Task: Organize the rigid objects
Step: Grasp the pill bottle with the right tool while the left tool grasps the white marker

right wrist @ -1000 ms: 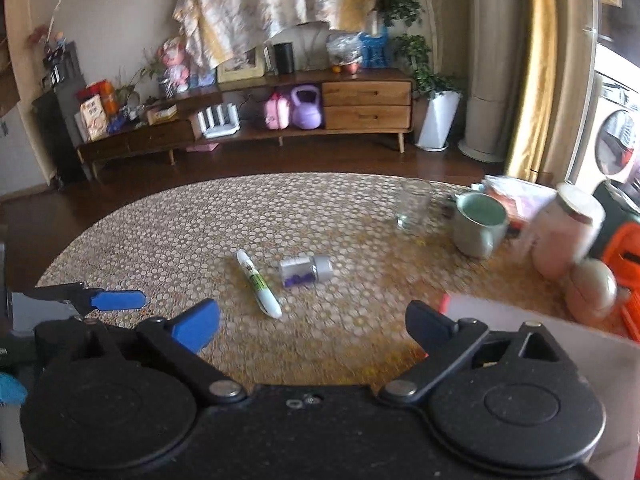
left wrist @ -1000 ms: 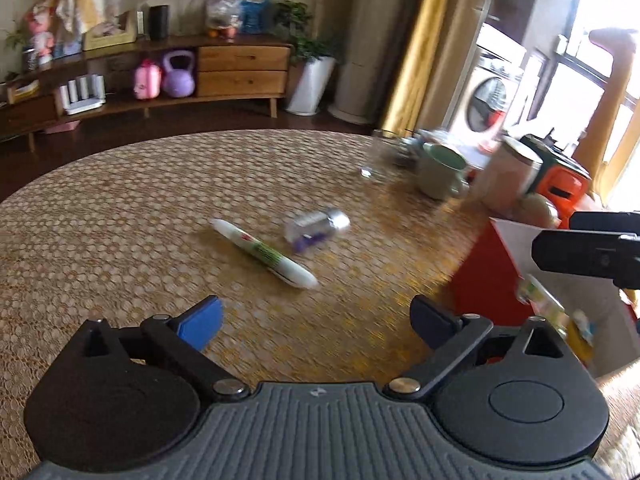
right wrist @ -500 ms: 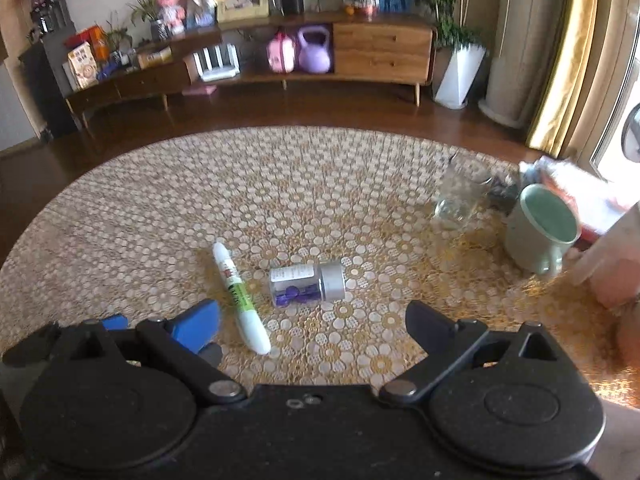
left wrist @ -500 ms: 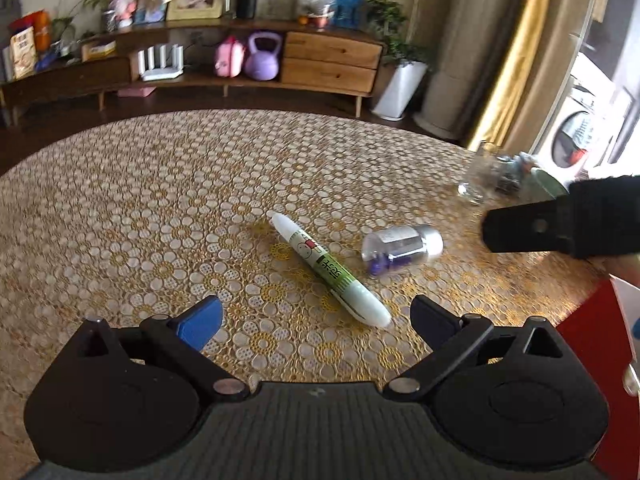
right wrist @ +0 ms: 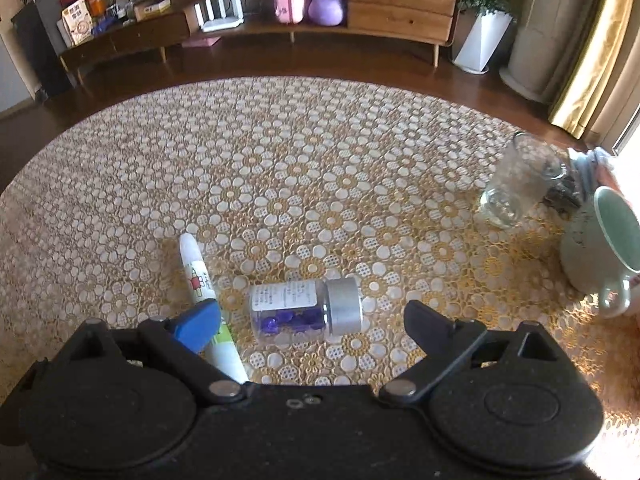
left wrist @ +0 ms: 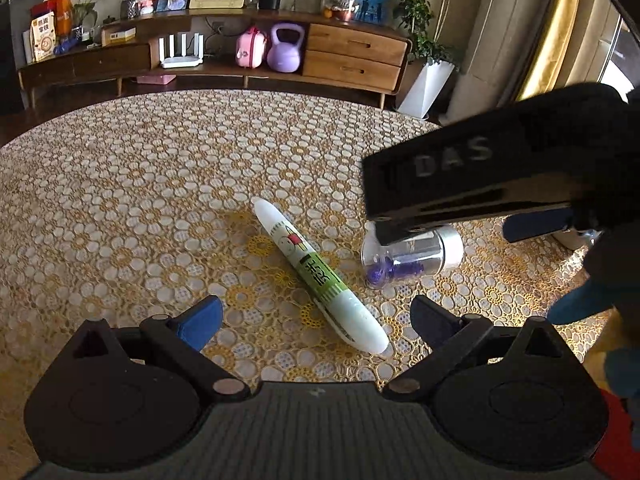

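My round lace-covered table (right wrist: 320,152) holds a white marker (left wrist: 320,276) beside a small clear bottle (right wrist: 304,308). Both grippers, left (left wrist: 316,316) and right (right wrist: 312,320), hover spread-fingered. The bottle looks light, slick, rollable; I'd grip mid-body.

Table cover (right wrist: 320,152) – lace-patterned, cloth-like, slight sheen. Pen (left wrist: 320,276): smooth glossy plastic, printed label. Small bottle (right wrist: 296,312): clear plastic or glass, paper label, matt silver cap. Far right, drinking glass (right wrist: 516,184) – clear glass; mug (right wrist: 596,248) – speckled glazed ceramic. Sideboard (right wrist: 400,4): polished wood.
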Demonstrator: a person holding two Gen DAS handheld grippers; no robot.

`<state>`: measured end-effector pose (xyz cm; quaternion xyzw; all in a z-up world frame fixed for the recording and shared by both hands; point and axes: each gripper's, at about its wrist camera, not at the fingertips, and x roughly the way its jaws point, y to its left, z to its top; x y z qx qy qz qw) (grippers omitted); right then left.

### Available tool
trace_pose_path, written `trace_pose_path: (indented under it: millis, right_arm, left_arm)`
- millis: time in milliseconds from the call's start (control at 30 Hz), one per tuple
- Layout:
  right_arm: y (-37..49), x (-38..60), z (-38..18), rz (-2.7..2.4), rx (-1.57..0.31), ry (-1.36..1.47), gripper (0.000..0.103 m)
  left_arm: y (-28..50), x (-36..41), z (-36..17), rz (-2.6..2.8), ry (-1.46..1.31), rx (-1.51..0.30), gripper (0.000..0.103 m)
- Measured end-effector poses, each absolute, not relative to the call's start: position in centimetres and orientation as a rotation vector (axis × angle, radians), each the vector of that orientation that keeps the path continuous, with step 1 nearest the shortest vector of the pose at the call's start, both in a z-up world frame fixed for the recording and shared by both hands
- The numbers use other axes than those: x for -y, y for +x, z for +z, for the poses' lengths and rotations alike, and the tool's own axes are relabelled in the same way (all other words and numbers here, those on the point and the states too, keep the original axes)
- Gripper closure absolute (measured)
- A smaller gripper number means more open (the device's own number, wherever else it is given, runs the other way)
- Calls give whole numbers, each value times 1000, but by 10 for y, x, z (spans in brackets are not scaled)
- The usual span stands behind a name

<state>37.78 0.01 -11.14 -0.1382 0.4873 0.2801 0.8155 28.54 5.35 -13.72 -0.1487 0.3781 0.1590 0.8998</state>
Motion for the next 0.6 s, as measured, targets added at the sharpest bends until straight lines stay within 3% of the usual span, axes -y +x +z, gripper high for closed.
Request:
trace_pose_path:
  millis: [200,400,467,600]
  right_arm:
    - [383,-6,-124,605,-1064,-292,9]
    - [387,-7,-135,614,-1097,-289,23]
    - [388,-7,-138,620,-1107,-282,31]
    - [387,-5,-139,621,-1104,-249,33]
  left_arm:
    - [290,-45,-143,372,-300,-776,2]
    - [293,-44,-150,395,-305,-785,4]
    - [293,-46,-152,386,-313,-796,15]
    - [294,-44,-151,398,-284,-790,25]
